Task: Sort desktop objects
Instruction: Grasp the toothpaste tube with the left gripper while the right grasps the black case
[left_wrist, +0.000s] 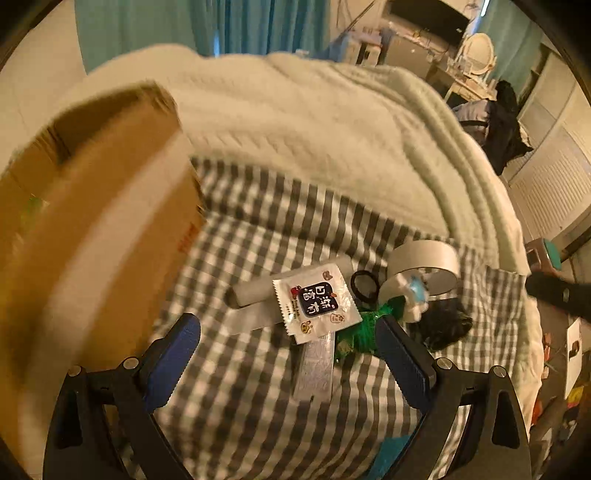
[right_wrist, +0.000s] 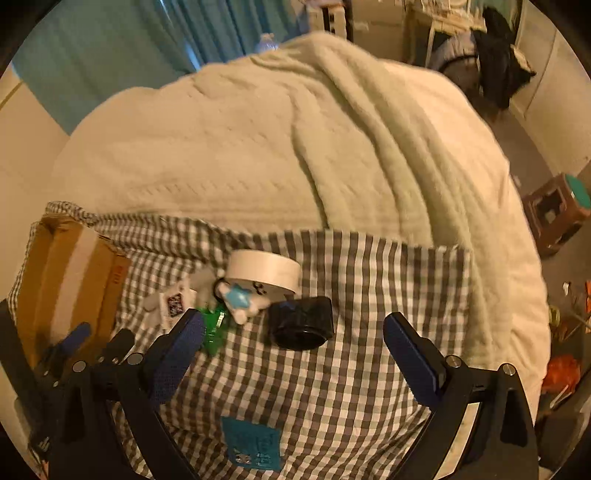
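A small heap of objects lies on a grey checked cloth (left_wrist: 258, 206). In the left wrist view a white snack packet (left_wrist: 316, 301) rests on a grey tube (left_wrist: 258, 291), beside a black hair tie (left_wrist: 364, 286), a green wrapper (left_wrist: 360, 332), a white tape roll (left_wrist: 424, 264), a white and blue toy (left_wrist: 415, 293) and a black jar (left_wrist: 448, 323). My left gripper (left_wrist: 288, 354) hangs open just short of the packet. My right gripper (right_wrist: 293, 349) is open around empty cloth, close in front of the black jar (right_wrist: 301, 323); the tape roll (right_wrist: 264, 271) and toy (right_wrist: 240, 299) lie behind.
A brown cardboard box (left_wrist: 96, 229) stands at the left of the cloth, close to the left gripper; it shows in the right view too as the cardboard box (right_wrist: 70, 280). A cream blanket (right_wrist: 277, 147) covers the bed behind. A blue card (right_wrist: 253, 445) lies near the cloth's front.
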